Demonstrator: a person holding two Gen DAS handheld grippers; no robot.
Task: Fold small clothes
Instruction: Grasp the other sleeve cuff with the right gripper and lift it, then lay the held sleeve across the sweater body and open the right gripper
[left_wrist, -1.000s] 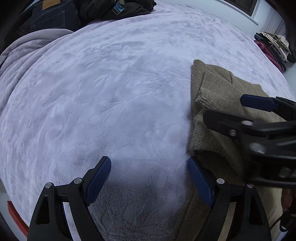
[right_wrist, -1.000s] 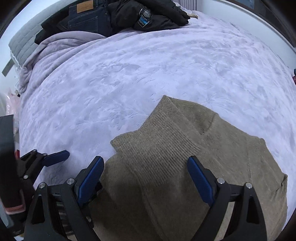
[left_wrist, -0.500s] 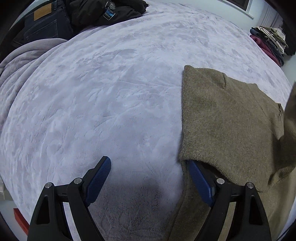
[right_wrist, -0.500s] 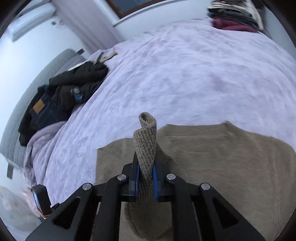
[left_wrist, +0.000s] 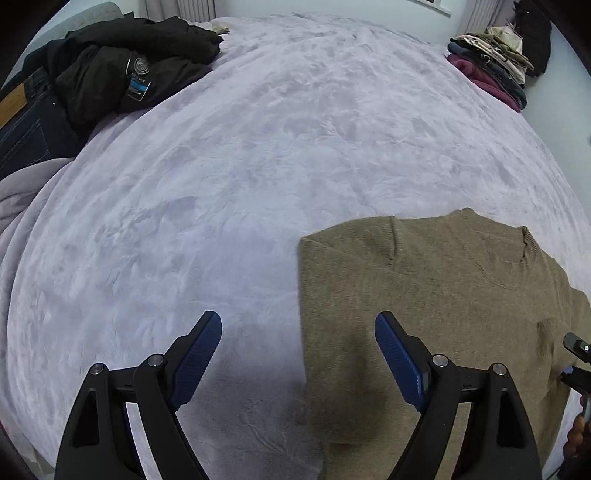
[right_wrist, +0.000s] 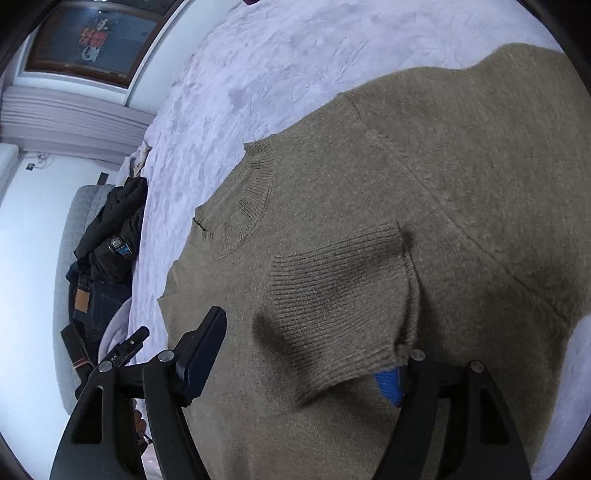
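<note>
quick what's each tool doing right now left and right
Left tool: open, holding nothing, above the edge of the olive sweater.
Right tool: jaws opening, the ribbed sleeve cuff lies loose between them, no longer gripped.

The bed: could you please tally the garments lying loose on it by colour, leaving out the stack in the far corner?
Olive-brown: 1, the sweater
Black: 1, the jacket
Dark blue: 1, the jeans
Total: 3
</note>
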